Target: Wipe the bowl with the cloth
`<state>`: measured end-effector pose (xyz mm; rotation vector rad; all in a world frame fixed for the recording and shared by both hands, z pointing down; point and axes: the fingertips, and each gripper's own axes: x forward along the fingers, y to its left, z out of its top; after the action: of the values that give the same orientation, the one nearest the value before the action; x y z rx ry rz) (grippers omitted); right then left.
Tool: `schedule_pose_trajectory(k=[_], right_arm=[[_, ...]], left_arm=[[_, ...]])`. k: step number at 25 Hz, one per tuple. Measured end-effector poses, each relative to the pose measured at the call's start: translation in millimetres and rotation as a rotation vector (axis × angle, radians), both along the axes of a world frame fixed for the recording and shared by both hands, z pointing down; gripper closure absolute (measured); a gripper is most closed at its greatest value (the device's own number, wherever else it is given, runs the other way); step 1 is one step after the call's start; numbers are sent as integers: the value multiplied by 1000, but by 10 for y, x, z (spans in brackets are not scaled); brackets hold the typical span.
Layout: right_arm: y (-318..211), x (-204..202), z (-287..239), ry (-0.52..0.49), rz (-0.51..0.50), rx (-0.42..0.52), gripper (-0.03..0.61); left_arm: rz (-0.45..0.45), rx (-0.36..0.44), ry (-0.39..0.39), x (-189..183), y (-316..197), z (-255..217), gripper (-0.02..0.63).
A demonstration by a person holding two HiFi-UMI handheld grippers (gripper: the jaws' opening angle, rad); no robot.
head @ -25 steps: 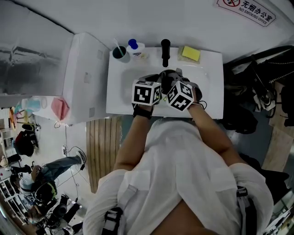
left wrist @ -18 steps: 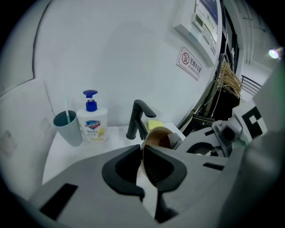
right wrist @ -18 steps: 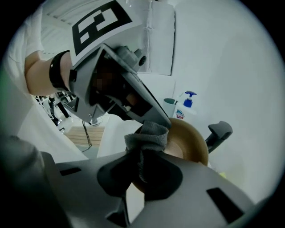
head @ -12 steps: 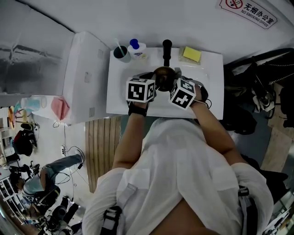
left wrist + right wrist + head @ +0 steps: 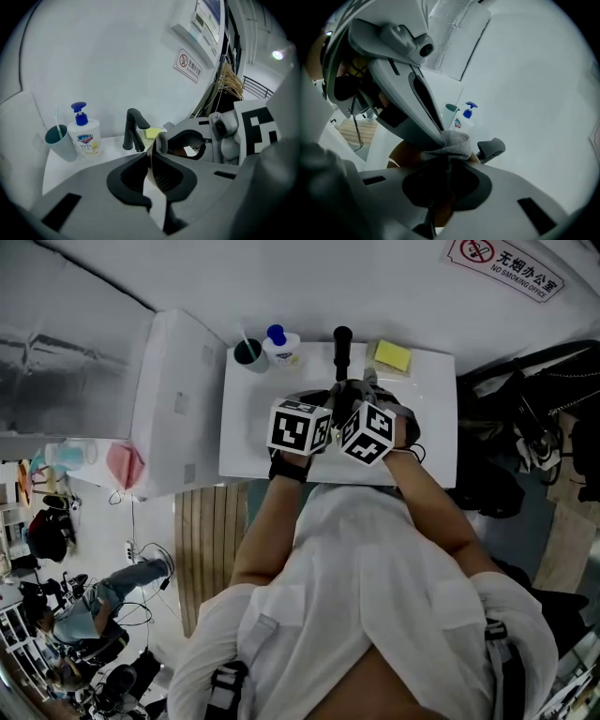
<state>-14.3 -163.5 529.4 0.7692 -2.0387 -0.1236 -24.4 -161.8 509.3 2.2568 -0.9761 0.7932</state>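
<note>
Bowl [image 5: 402, 157], cloth [image 5: 452, 140] in right hand-held gripper [image 5: 445, 161]

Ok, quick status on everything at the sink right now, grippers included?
bowl: held by its rim above the sink
cloth: bunched, clamped
left gripper: jaws opening slightly, bowl rim between them
right gripper: shut on the cloth
faucet: no water running
soap bottle: upright
cup: upright, toothbrush inside
sponge: flat on the sink's rim

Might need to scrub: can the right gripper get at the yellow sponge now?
Probably yes for reach: the sponge lies uncovered on the counter just past the right gripper, but that gripper is shut on the cloth.
</note>
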Motion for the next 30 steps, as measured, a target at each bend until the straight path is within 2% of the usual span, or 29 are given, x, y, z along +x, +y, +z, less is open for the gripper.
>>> schedule_pose_trajectory(k=[4, 7, 9, 11, 16, 18, 21, 25, 27, 30], right_arm=[[96, -160, 16, -64, -78, -66, 532], [231, -256, 78, -89, -145, -152, 532], [330, -260, 157, -63, -177, -206, 533], [355, -186, 221, -12, -169, -217, 534], [150, 29, 245, 126, -68, -125, 534], [46, 96, 220, 142, -11, -72, 534], [-66, 109, 94, 103, 31, -7, 534], [-135, 43, -79, 42, 5, 68, 534], [-119, -30, -114, 0, -33, 70, 533], [-13, -159, -104, -49, -101, 22, 533]], left_arm=[[-4, 5, 8, -2, -37, -16, 578], [-31, 18, 6, -56, -83, -9, 578], [-60, 35, -5, -137, -149, -24, 578], [-73, 39, -16, -205, -190, -28, 579], [-77, 20, 1, -222, -180, -7, 580], [-59, 21, 0, -167, -163, -21, 580], [-33, 19, 9, -92, -135, -55, 578], [-12, 10, 27, -30, -104, -78, 575], [-12, 15, 39, -21, -124, -102, 575], [-13, 29, 39, -20, -148, -132, 577]])
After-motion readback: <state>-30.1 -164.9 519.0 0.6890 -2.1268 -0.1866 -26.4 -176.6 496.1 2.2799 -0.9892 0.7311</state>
